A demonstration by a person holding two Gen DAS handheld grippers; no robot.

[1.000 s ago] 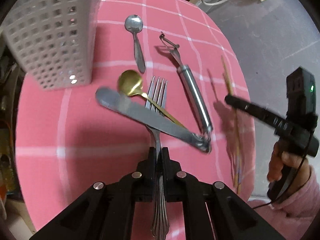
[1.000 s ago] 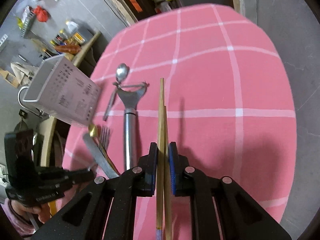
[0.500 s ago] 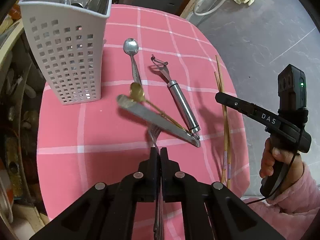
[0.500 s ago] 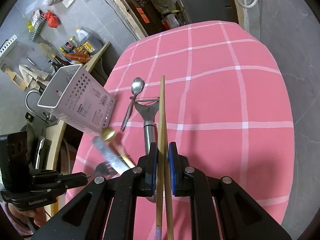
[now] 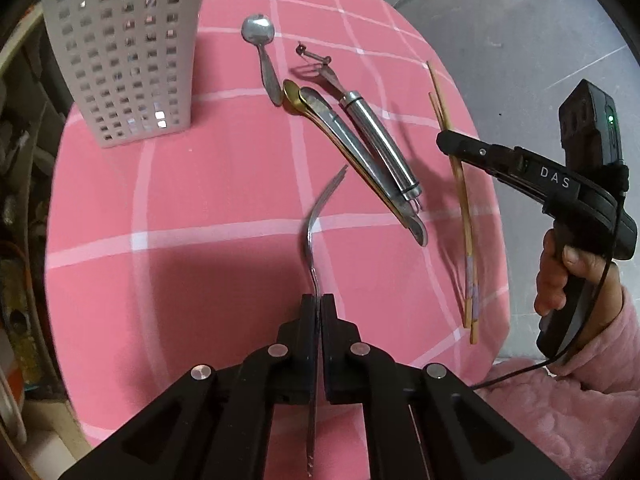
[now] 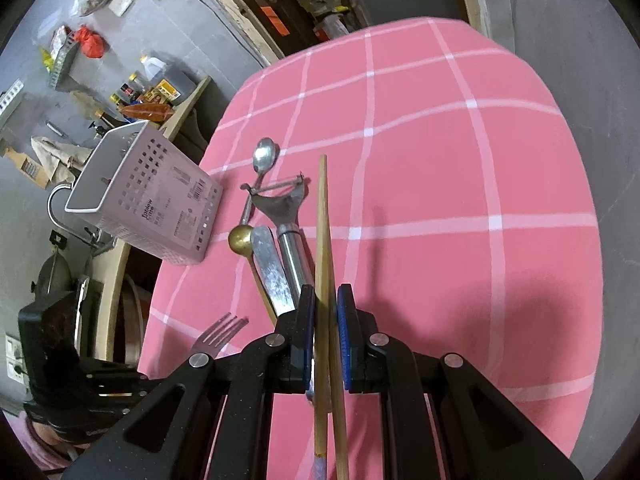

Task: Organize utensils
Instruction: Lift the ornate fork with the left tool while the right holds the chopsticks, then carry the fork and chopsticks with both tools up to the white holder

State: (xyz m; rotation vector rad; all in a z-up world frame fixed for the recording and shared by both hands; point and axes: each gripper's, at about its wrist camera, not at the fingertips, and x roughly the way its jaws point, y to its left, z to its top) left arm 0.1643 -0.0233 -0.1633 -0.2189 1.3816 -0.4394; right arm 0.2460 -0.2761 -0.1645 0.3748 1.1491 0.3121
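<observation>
Steel fork (image 5: 316, 236) clamped in left fingers (image 5: 307, 320); right fingers (image 6: 306, 320) pinch chopsticks (image 6: 323, 240).

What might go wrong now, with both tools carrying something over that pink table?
The left tool grips the fork on its thin handle, so it could twist or slip. The right tool clamps two chopsticks that splay apart; one may slide out. Both must fit the holder.

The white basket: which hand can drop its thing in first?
Probably left. The left gripper holds the fork, nearer the white basket. The right gripper, gripping chopsticks, sits farther away.
</observation>
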